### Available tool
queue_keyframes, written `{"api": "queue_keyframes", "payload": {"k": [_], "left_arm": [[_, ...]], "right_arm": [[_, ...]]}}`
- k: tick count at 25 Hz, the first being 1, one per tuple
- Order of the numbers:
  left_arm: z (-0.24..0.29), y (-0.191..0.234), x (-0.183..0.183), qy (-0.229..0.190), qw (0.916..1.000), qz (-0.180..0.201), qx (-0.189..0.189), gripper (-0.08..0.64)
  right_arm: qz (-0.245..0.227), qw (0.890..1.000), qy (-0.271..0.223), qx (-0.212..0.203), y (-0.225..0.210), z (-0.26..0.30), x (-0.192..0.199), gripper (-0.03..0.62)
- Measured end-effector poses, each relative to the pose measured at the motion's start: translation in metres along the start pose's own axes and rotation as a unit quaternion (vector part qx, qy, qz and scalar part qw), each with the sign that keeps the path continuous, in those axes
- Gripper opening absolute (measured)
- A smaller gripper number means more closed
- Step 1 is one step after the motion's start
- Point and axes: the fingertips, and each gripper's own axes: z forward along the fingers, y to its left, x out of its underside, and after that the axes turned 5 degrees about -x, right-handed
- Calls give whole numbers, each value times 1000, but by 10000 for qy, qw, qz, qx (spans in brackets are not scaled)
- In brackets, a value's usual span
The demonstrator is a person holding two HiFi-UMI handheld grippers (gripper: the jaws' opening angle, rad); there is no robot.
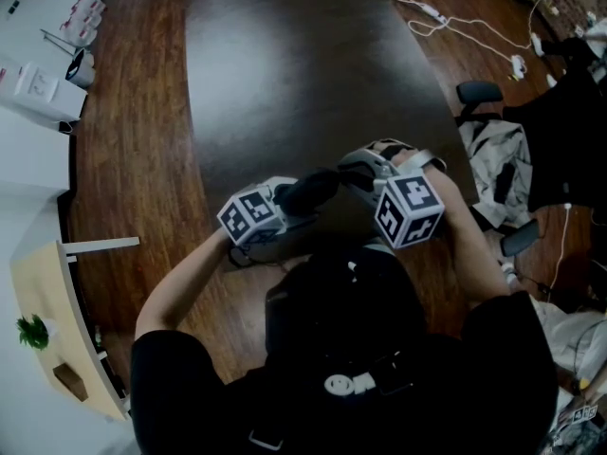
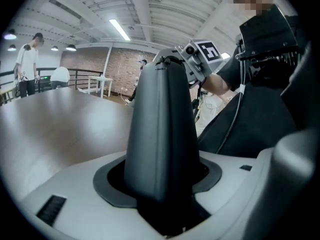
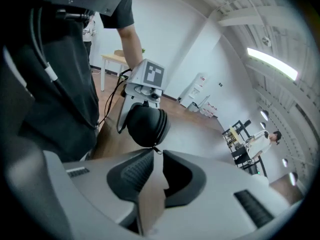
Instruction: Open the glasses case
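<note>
The dark, zipped glasses case (image 1: 308, 192) is held over the near edge of the dark table (image 1: 303, 55), between my two grippers. My left gripper (image 1: 289, 211) is shut on it; in the left gripper view the case (image 2: 162, 129) fills the space between the jaws (image 2: 164, 191) and points up and away. My right gripper (image 1: 353, 176) meets the case's other end. In the right gripper view the case (image 3: 146, 125) is seen end on, and its small zipper pull (image 3: 156, 150) hangs at the tips of my right gripper (image 3: 154, 170), whose jaws stand a little apart with table showing between them.
An office chair (image 1: 479, 93) and white cables (image 1: 455, 22) are on the wooden floor to the right of the table. A light wooden desk (image 1: 57, 320) stands at the left. One person (image 2: 27, 64) stands far off in the left gripper view and another (image 3: 262, 136) in the right gripper view.
</note>
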Motion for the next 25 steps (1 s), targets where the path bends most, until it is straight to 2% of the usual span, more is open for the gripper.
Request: {"api": "queue_keyframes", "payload": {"k": [4,8,15,18,21,25], "left_arm": [[2,-2,5,238,9993,273,22,261],[7,-3,7,409,9981,461,30,261],[10,1,13,574,9974,432,23,261],[7,1,12,517,9981,323,10,261],[4,4,10,381,9991,180,-94,261],[4,6,5,227,9992,162,-290,261]], "right_arm": [[-554,9981,252,-133,8,-3,4,91],[-882,9944,554,-187,15,-4,12,91],[-1077,9906,797,-294,23,-3,26,91],[-850,9941,600,-296,23,-2,18,91],[-270,9992,183,-228,23,0,8,95],[367,9992,-73,-128,24,4,6,127]]}}
